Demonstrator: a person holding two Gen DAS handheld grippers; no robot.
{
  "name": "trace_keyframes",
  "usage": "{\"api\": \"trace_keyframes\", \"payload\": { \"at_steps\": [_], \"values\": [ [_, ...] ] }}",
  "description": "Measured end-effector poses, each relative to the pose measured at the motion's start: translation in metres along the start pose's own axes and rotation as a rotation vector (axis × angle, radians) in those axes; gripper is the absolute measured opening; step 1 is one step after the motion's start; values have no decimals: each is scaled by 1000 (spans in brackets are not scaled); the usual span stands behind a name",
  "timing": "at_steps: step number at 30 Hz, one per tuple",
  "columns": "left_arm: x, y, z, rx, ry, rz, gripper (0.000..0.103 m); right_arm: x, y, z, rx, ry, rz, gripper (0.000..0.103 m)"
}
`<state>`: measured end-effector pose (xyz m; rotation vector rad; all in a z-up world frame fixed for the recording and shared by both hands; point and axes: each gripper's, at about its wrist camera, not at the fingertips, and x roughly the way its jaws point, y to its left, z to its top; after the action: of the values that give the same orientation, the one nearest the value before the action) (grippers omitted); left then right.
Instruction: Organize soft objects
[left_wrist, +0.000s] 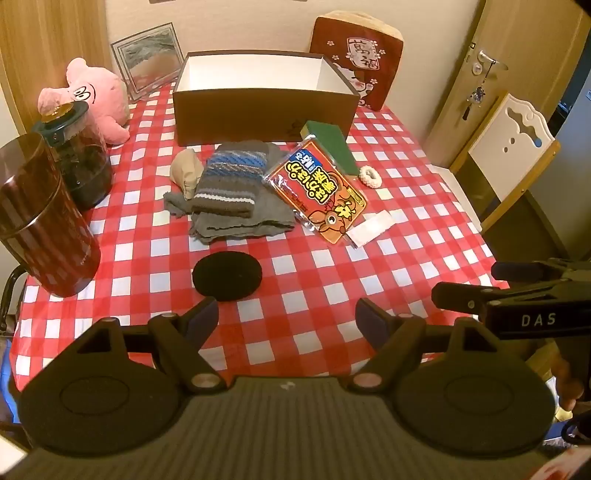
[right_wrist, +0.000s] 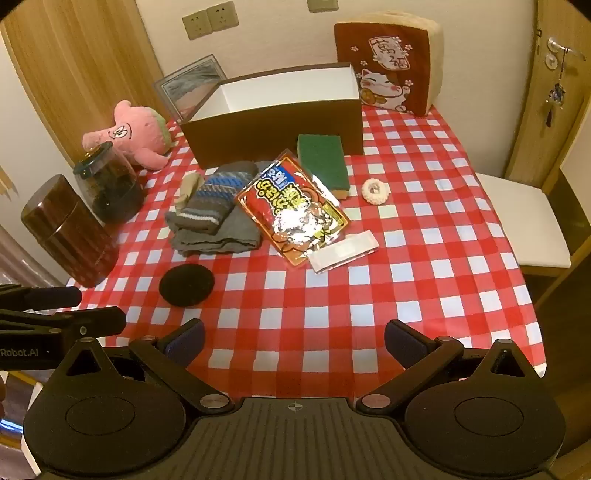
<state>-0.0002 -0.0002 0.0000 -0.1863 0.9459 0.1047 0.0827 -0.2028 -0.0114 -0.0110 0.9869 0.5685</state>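
Observation:
A brown open box (left_wrist: 258, 107) (right_wrist: 273, 125) with a white inside stands at the back of the checked table. In front of it lie a striped knit sock (left_wrist: 229, 181) (right_wrist: 210, 199) on a grey cloth (left_wrist: 251, 218) (right_wrist: 221, 236), a beige pouch (left_wrist: 186, 171), a green sponge (left_wrist: 328, 142) (right_wrist: 323, 162), an orange snack packet (left_wrist: 317, 192) (right_wrist: 291, 210), a white scrunchie (left_wrist: 370, 176) (right_wrist: 375, 190) and a black round pad (left_wrist: 227, 276) (right_wrist: 186, 285). A pink plush (left_wrist: 92, 98) (right_wrist: 136, 134) sits at the left. My left gripper (left_wrist: 288, 321) and right gripper (right_wrist: 293, 339) are open and empty over the near edge.
Two dark jars (left_wrist: 40, 218) (right_wrist: 110, 184) stand at the table's left edge. A red cat cushion (left_wrist: 356, 55) (right_wrist: 388, 62) and a framed picture (left_wrist: 147, 55) lean on the back wall. A white chair (right_wrist: 524, 221) stands to the right. A white paper slip (right_wrist: 343, 251) lies by the packet.

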Motion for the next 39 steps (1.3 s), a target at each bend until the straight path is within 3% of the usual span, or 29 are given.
{"api": "trace_keyframes", "payload": {
  "at_steps": [39],
  "values": [
    [0, 0, 0, -1, 2, 1, 80, -1, 1, 3, -3, -9, -6, 103]
  ]
}}
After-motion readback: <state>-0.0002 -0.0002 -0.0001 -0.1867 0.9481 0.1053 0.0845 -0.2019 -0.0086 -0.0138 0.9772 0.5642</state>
